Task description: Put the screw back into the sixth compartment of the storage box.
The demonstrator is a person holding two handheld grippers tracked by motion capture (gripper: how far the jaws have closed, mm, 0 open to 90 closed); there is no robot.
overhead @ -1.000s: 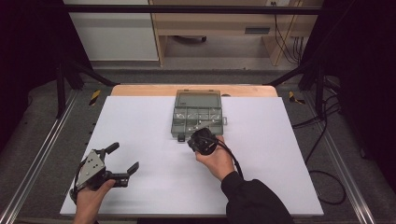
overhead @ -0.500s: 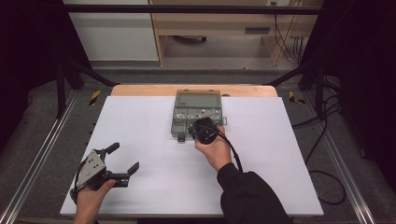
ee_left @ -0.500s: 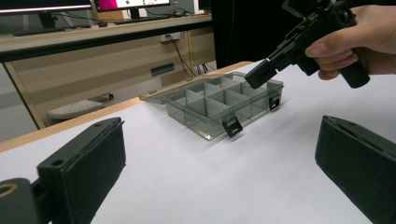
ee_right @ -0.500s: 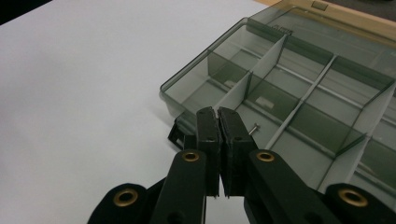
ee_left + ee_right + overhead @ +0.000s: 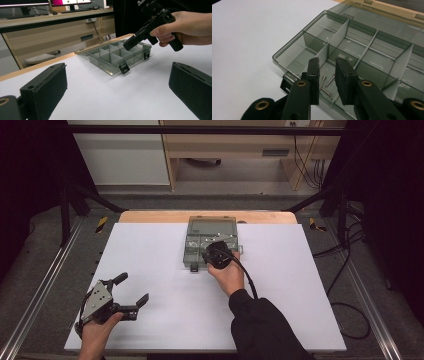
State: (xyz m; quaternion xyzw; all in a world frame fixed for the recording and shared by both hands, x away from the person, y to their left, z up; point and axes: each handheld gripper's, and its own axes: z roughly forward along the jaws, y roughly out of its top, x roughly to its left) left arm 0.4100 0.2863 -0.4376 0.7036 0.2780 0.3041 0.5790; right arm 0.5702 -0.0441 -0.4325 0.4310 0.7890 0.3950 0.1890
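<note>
Since the earlier high views, the right gripper has travelled up the table from the box's near edge to a position over its front compartments, and its jaws have just been opening from fully closed to a narrow gap; nothing sits between the pads. No shift noted in the left gripper, which rests near the table's near-left corner, jaws spread wide and empty.

Box: smoked plastic, divided into compartments, lid folded back, standing at the far middle of the white table.

Screws: a few lie loose in a front compartment next to the latch, directly below and between the right gripper's fingers. In the right gripper view their long axes run roughly along the jaws' line of sight, slightly fanned, flat on the compartment floor. The pads stand above them, not touching.

Assessment: the coming move looks like a straight descent into that compartment. The jaw gap as it stands would admit one screw across its shank. The upright divider just beyond the fingertips and the front wall leave little room, so the descent likely needs to stay centred.

Proximity: right hand is at the box; left gripper is well apart from it, as the left gripper view confirms.
</note>
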